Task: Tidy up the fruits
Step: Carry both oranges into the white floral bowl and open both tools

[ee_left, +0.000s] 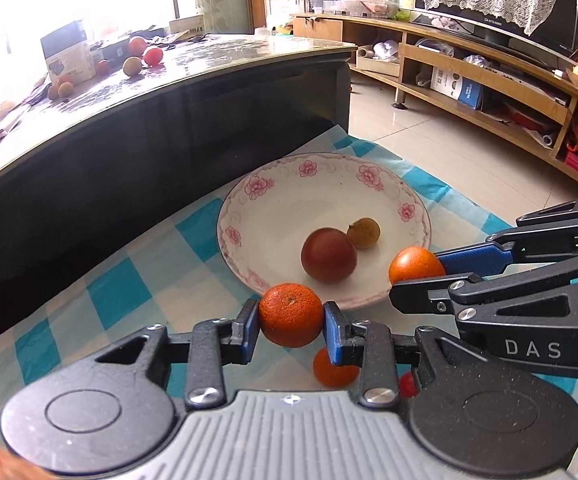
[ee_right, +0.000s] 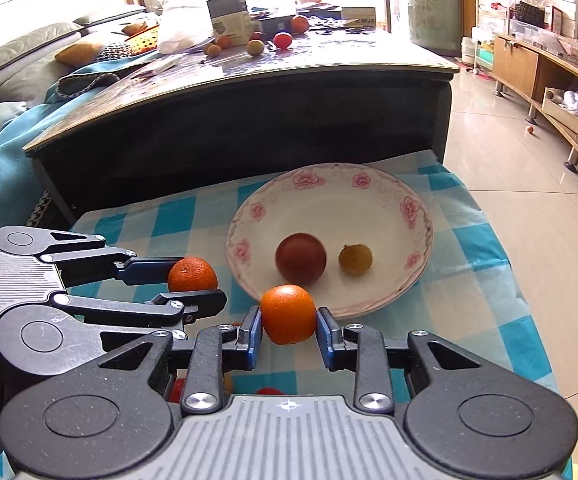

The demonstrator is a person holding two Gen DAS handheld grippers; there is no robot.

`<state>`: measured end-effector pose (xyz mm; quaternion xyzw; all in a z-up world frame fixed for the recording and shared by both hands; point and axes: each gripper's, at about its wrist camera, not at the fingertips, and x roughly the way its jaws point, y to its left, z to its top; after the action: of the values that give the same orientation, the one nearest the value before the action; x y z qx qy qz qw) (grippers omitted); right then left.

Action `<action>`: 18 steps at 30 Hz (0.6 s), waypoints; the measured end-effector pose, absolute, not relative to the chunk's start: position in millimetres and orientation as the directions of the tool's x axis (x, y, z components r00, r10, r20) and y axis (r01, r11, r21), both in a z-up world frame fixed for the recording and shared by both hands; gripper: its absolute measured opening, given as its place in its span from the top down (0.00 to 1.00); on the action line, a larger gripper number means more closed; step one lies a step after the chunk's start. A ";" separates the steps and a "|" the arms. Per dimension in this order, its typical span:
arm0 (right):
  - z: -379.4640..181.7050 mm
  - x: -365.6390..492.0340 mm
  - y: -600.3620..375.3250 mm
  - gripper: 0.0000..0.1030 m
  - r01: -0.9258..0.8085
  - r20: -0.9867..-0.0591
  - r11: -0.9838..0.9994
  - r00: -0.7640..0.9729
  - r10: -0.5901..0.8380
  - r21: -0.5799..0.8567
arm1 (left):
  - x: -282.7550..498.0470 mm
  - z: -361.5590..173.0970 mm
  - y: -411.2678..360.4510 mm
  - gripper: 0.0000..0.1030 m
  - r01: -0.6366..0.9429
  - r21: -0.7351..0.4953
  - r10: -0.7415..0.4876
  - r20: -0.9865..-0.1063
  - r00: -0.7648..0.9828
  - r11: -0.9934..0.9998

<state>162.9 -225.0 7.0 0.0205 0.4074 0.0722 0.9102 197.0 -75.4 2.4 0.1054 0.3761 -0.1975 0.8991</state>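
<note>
A white plate with pink flowers (ee_left: 289, 176) (ee_right: 369, 184) sits on a blue checked cloth and holds a dark red fruit (ee_left: 328, 255) (ee_right: 300, 258) and a small yellow-brown fruit (ee_left: 364, 233) (ee_right: 355, 259). My left gripper (ee_left: 291, 326) (ee_right: 193, 284) is shut on a rough-skinned orange (ee_left: 291, 314) (ee_right: 191, 274) just before the plate's near rim. My right gripper (ee_right: 288, 330) (ee_left: 417, 270) is shut on a smooth orange (ee_right: 287, 314) (ee_left: 415, 265) at the plate's near right rim. Another orange (ee_left: 335, 366) and a small red fruit (ee_left: 407, 384) lie on the cloth below the left gripper.
A dark low table (ee_left: 169, 120) (ee_right: 249, 112) rises right behind the plate, with loose fruits (ee_left: 145, 58) (ee_right: 273, 42), boxes and clutter on top. A wooden TV stand (ee_left: 489, 80) runs along the right across tiled floor. A sofa (ee_right: 29, 52) stands at left.
</note>
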 end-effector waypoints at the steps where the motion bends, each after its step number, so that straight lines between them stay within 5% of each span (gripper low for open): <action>1: 6.2 165.0 -226.8 0.76 -0.109 -0.738 0.989 0.659 0.144 0.096 | 199.9 1.3 -76.8 0.60 0.436 0.042 -0.277 -0.717 0.640 0.899; 18: -13.1 197.5 -244.0 0.76 -0.079 -0.753 0.995 0.649 0.103 0.068 | 230.7 -16.7 -92.3 0.60 0.445 0.066 -0.272 -0.710 0.650 0.893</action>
<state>197.5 -244.0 -13.1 0.0142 0.4157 0.0502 0.9080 230.7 -92.3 -16.7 0.1177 0.3681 -0.1990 0.9006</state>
